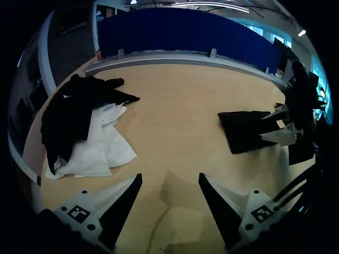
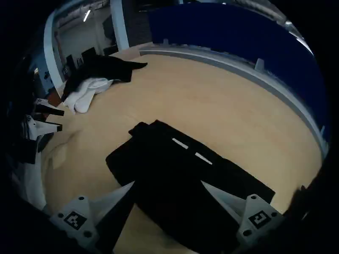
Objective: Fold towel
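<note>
Down at the bottom of the left gripper view, the left gripper (image 1: 169, 175) has its two fingers spread wide over the bare wooden table (image 1: 182, 110), with nothing between them. Farther off, at mid right of that frame, a black towel (image 1: 243, 129) lies folded flat on the table. The right gripper (image 1: 262, 127) reaches onto the towel's right edge from the frame's right side. At mid left lies a heap of black and white cloths (image 1: 84, 127), well apart from the towel. A blue partition (image 1: 182, 31) runs along the table's far edge at the top.

In the right gripper view, the right gripper (image 2: 167, 184) is also spread wide at the bottom, and the black towel (image 2: 178, 161) stretches beneath and between its fingers, unpinched. Two short white strips (image 2: 191, 151) show on the towel's top. The left gripper (image 2: 42, 120) appears at the left edge, the heap of cloths (image 2: 97, 78) at upper left, and the partition (image 2: 237, 38) at upper right.
</note>
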`<action>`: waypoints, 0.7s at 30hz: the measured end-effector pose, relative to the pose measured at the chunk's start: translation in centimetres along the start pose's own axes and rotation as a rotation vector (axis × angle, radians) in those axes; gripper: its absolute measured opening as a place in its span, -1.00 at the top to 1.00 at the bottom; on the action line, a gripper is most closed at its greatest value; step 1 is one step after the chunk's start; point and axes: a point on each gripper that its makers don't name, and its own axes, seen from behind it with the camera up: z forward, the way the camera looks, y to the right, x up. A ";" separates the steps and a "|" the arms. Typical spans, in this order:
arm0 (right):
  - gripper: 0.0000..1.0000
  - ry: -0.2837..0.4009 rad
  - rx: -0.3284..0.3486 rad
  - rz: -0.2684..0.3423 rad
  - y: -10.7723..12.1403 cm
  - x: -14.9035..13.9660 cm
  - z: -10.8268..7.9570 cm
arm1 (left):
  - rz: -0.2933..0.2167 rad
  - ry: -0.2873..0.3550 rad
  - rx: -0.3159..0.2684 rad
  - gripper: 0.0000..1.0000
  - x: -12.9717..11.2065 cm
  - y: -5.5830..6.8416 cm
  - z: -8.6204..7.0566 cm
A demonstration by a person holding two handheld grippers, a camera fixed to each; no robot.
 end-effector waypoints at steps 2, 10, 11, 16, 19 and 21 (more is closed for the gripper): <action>-1.00 0.004 -0.006 -0.002 0.3 0.4 0.0 | 0.000 0.000 0.000 -0.98 0.0 0.0 0.0; -1.00 0.007 -0.027 -0.006 1.8 1.6 0.3 | -0.002 0.001 -0.001 -0.98 0.1 0.0 0.1; -1.00 0.007 -0.029 -0.007 1.9 1.7 0.4 | -0.001 0.002 -0.001 -0.98 0.1 0.0 0.1; -1.00 0.009 -0.036 -0.003 2.4 2.3 0.9 | 0.000 0.003 -0.001 -0.98 0.2 -0.1 0.0; -1.00 0.011 -0.036 0.003 2.5 2.6 1.0 | -0.001 0.003 -0.001 -0.98 0.2 -0.2 0.0; -1.00 0.013 -0.034 0.004 2.4 2.6 1.0 | -0.001 0.003 -0.001 -0.98 0.2 -0.3 0.0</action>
